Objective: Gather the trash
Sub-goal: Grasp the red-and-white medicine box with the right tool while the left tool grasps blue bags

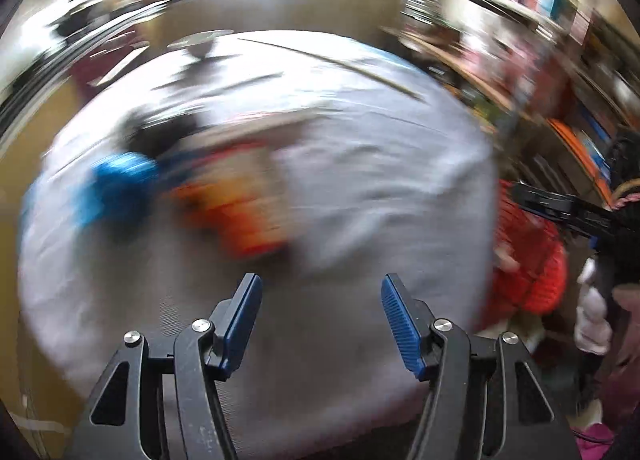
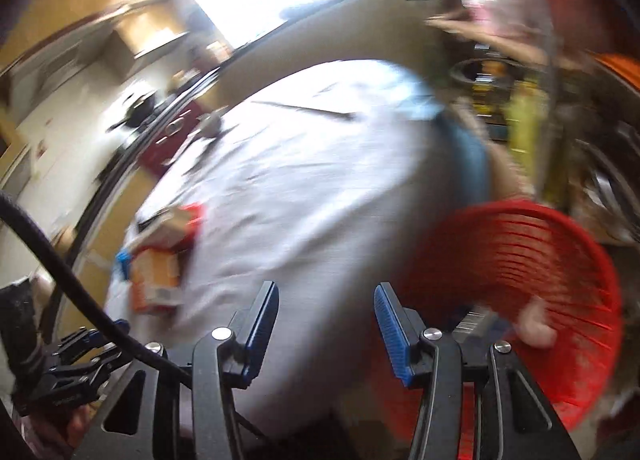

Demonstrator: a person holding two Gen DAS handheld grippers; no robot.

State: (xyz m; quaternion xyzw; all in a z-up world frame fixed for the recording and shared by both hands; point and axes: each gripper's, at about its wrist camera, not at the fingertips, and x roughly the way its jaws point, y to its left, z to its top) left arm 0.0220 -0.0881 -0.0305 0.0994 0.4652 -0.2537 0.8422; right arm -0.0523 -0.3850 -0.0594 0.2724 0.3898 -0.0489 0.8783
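A: From the left wrist, what can you make out?

B: The left gripper point(image 1: 322, 324) has its blue ribbed pads apart with nothing between them, above a round table under a wrinkled white cloth point(image 1: 380, 180). Across the cloth lies a smeared heap: an orange carton point(image 1: 236, 212) and a crumpled blue wrapper point(image 1: 120, 188) beside it. All of it is heavily blurred.

A: And the red slatted plastic basket point(image 1: 532, 260)?

B: At the table's right edge, partly hidden behind the cloth. The black frame of the right gripper point(image 1: 568, 212) reaches in just above it.

A: Does the right wrist add anything?

B: Yes. Its own gripper point(image 2: 326, 326) shows a narrower gap, also empty. The basket point(image 2: 520, 260) is far plainer here, its rim and ribs showing, just right of the fingers at the table's edge. Something pale sits against its near side, too blurred to name. The carton point(image 2: 156, 276) lies on the cloth's left, with a red-and-tan box point(image 2: 176, 224) behind it. The blue wrapper is barely a sliver. A black cable point(image 2: 60, 260) crosses the lower left.
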